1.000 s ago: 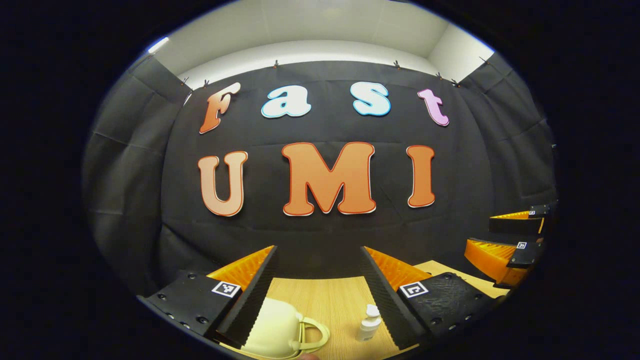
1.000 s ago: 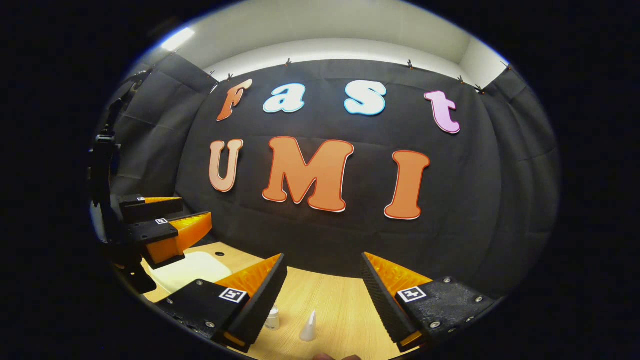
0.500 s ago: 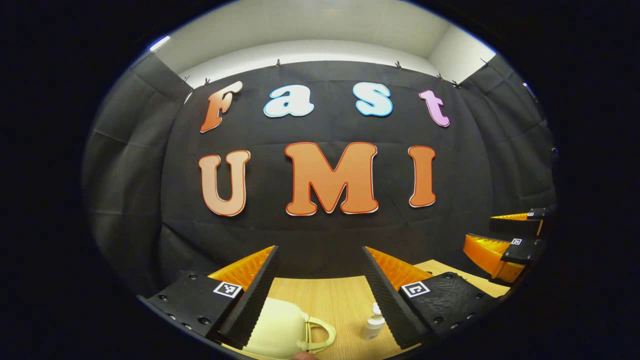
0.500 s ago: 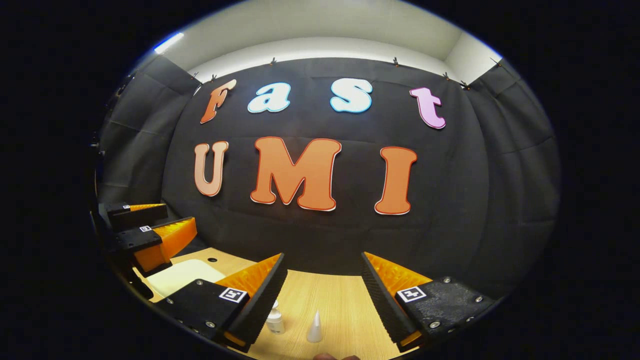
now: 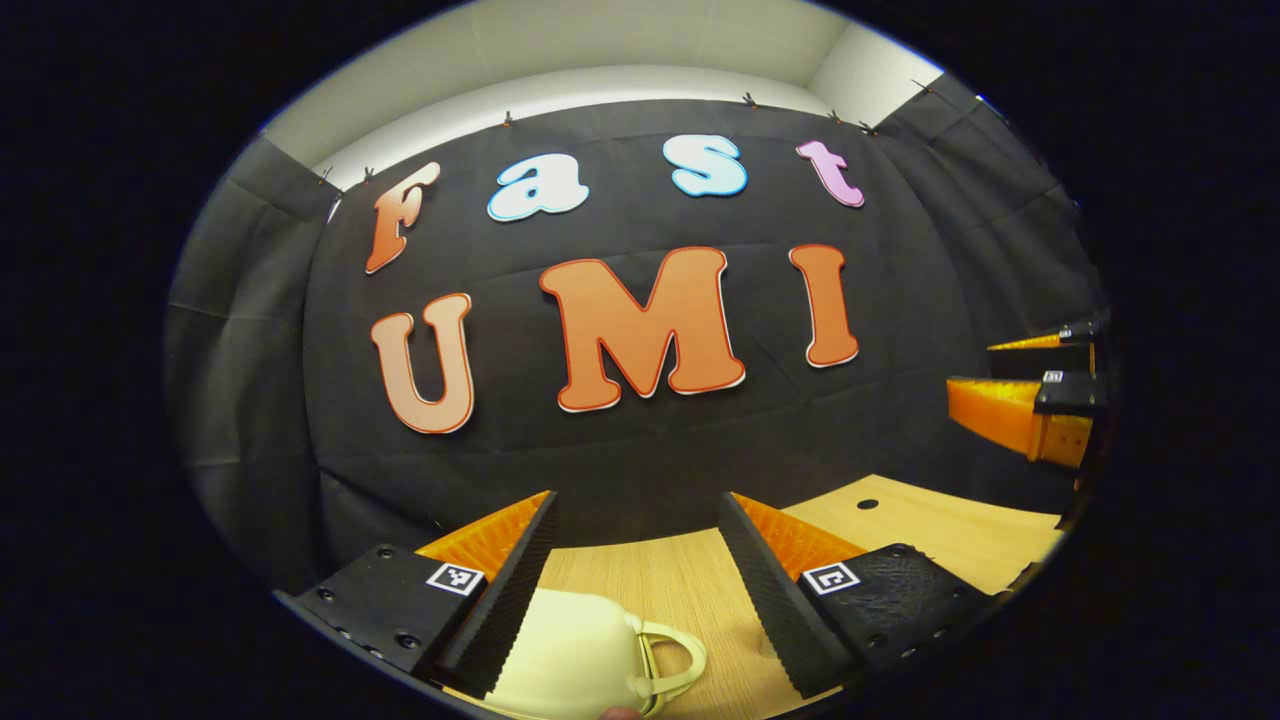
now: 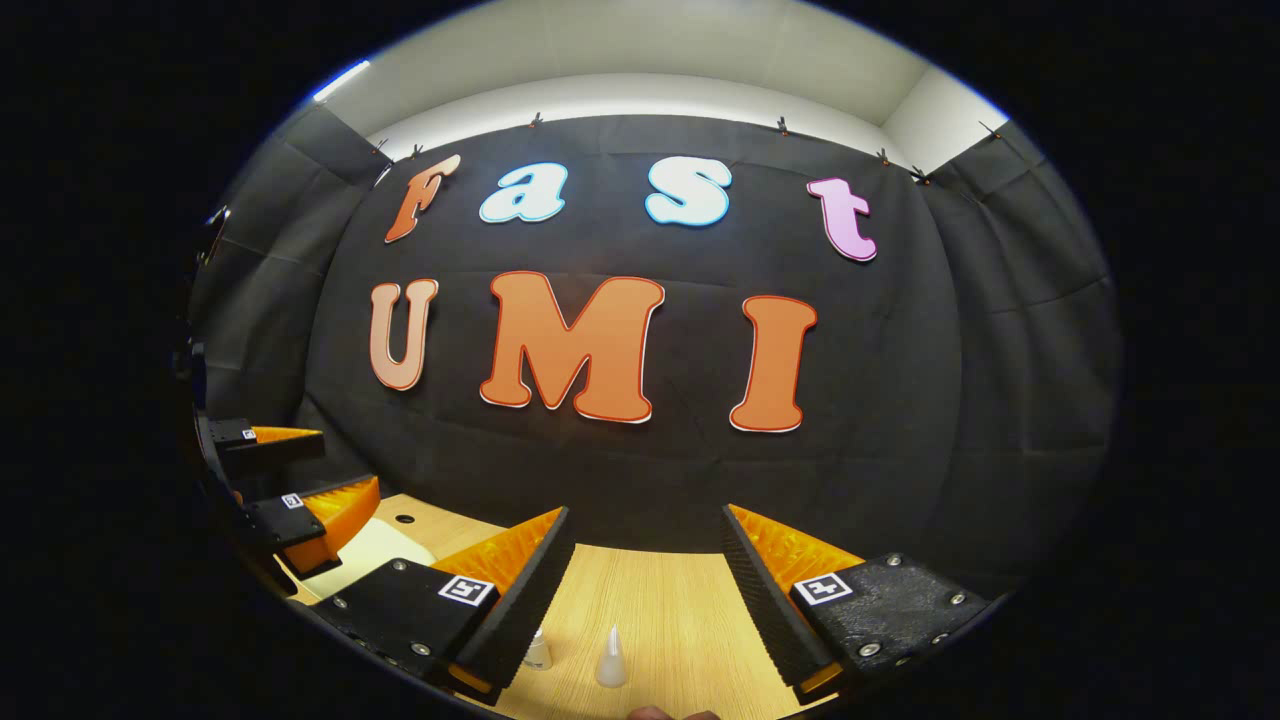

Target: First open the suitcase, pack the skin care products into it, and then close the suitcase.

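Currently left tongs [image 5: 637, 545] spread, holding nothing, above the tabletop [image 5: 950, 520]; cream suitcase [image 5: 575, 660] with handle lies closed just below, by their left finger. Right tongs [image 6: 645, 560] spread too, empty; a small bottle [image 6: 537, 652] and a white cone tube [image 6: 611, 660] stand on the tabletop between the fingers, well below. Right gripper view has left tongs over the suitcase at far left; left gripper view has right tongs at far right.
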Tool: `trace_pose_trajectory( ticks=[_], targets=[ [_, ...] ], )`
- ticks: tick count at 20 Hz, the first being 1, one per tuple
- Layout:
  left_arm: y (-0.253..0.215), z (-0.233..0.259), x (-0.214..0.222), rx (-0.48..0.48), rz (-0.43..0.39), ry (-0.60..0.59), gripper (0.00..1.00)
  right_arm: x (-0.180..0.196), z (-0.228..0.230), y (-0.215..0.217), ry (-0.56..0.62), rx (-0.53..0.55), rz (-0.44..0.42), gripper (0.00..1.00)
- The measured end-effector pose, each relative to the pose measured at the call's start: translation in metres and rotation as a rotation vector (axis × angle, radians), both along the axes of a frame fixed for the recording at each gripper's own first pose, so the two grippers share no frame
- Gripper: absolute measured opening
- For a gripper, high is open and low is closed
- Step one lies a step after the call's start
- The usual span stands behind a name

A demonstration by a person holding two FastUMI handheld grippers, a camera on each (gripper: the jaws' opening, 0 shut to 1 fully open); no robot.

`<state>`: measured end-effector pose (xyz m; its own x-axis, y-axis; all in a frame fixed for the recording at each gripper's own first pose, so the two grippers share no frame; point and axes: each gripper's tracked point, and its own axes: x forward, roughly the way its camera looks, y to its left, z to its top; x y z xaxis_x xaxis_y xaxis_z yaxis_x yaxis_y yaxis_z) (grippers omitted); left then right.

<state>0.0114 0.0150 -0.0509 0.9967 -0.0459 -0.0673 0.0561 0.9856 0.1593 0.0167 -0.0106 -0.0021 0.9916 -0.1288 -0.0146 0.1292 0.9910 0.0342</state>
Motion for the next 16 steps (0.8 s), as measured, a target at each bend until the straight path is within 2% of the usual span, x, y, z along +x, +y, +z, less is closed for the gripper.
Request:
trace_pose_trajectory(
  ticks=[8, 16],
  targets=[
    [-0.007, -0.087, 0.006, 0.226, -0.119, 0.159, 1.0, 0.007, -0.009, -0.015, 0.023, -0.014, -0.05, 0.94],
    [-0.006, -0.193, -0.009, 0.507, -0.254, 0.328, 0.99, 0.003, -0.023, -0.031, 0.062, -0.019, -0.109, 0.94]
  ],
)
